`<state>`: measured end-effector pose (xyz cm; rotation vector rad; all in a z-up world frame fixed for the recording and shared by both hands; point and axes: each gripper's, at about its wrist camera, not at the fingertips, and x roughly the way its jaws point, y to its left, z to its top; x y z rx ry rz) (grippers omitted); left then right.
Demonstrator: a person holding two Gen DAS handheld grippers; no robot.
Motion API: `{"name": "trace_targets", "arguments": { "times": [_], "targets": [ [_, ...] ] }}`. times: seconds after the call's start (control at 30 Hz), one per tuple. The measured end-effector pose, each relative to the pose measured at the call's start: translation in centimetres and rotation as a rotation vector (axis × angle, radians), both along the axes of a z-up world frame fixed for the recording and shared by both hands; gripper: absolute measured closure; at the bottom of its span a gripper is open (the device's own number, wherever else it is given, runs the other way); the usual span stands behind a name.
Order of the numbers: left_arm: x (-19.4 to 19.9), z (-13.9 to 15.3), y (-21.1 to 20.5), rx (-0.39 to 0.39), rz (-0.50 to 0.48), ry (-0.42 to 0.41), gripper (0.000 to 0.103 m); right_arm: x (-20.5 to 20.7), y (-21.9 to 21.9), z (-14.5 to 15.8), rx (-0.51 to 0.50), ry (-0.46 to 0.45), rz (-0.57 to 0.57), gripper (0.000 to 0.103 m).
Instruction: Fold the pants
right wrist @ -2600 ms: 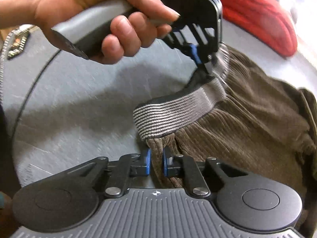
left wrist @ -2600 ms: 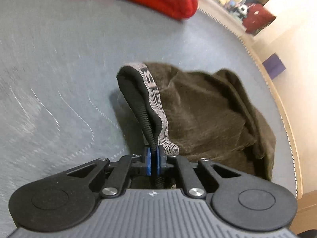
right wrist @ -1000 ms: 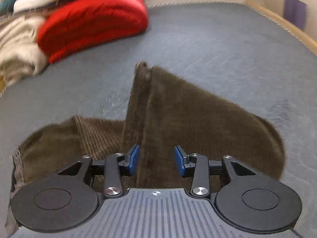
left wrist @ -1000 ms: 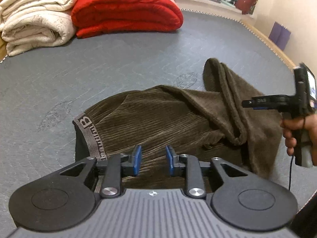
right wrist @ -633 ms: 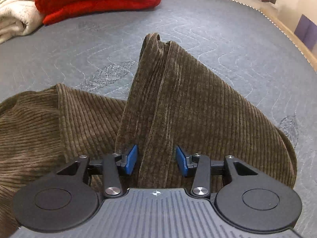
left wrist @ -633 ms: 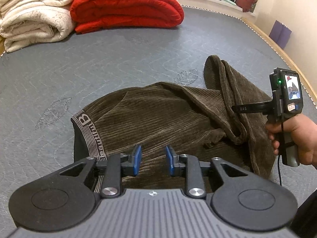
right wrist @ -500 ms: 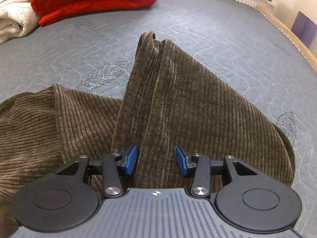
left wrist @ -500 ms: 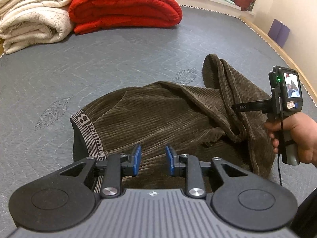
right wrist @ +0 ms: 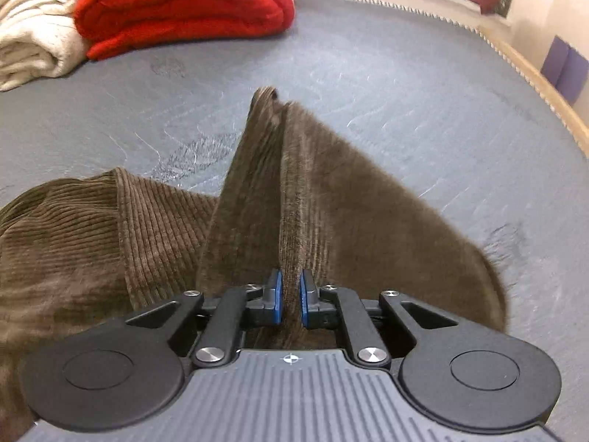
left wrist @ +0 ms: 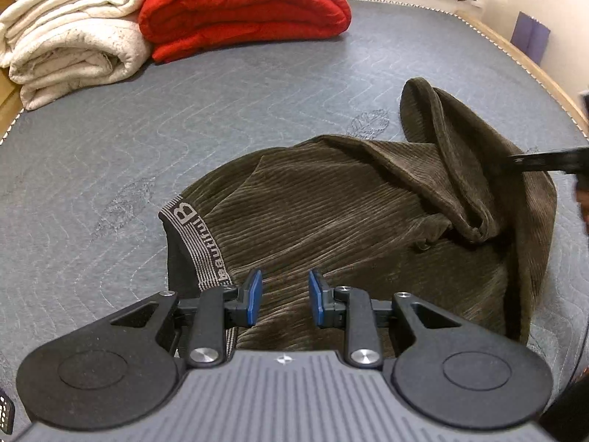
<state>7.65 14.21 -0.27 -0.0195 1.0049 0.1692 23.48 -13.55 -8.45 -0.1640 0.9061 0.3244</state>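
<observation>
Left wrist view: the brown corduroy pants are seen lying crumpled on the grey quilted mattress, toward its right edge, with the striped waistband at the heap's left end and a leg fold raised to a ridge at the right. The left gripper is held with its jaws apart above the cloth beside the waistband, nothing between them. In the right wrist view, the right gripper is closed narrowly on that raised ridge of the pants, a thin fold being pinched between the blue pads. A red folded blanket and a cream one are stacked at the mattress's far left corner, well apart from the pants. The step in hand is judged to be spreading the garment before folding. It would be done well if the pinched leg were drawn outward and low, so that the cloth is laid flat rather than bunched, while the waistband is taken by the left gripper to keep the heap from being dragged along.
</observation>
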Motion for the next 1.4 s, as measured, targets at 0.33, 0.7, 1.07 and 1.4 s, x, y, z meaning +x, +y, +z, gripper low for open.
{"name": "trace_targets", "arguments": {
  "times": [0.33, 0.7, 1.07, 1.4],
  "targets": [
    [-2.5, 0.4, 1.4, 0.007, -0.023, -0.016, 0.072, -9.4, -16.3, -1.1, -0.02, 0.076, 0.121, 0.101],
    [-1.9, 1.2, -0.1, -0.012, -0.046, -0.032, 0.066, -11.8, -21.8, 0.2, 0.005, -0.015, 0.0, 0.081],
    [-0.6, -0.3, -1.4, 0.021, -0.051, 0.006, 0.065, -7.2, -1.4, -1.4, -0.105, -0.22, 0.368, 0.044],
    [0.6, -0.3, 0.7, 0.0, 0.006, 0.013, 0.064, -6.1, 7.7, -6.9, -0.505, -0.255, 0.569, 0.081]
  ]
}}
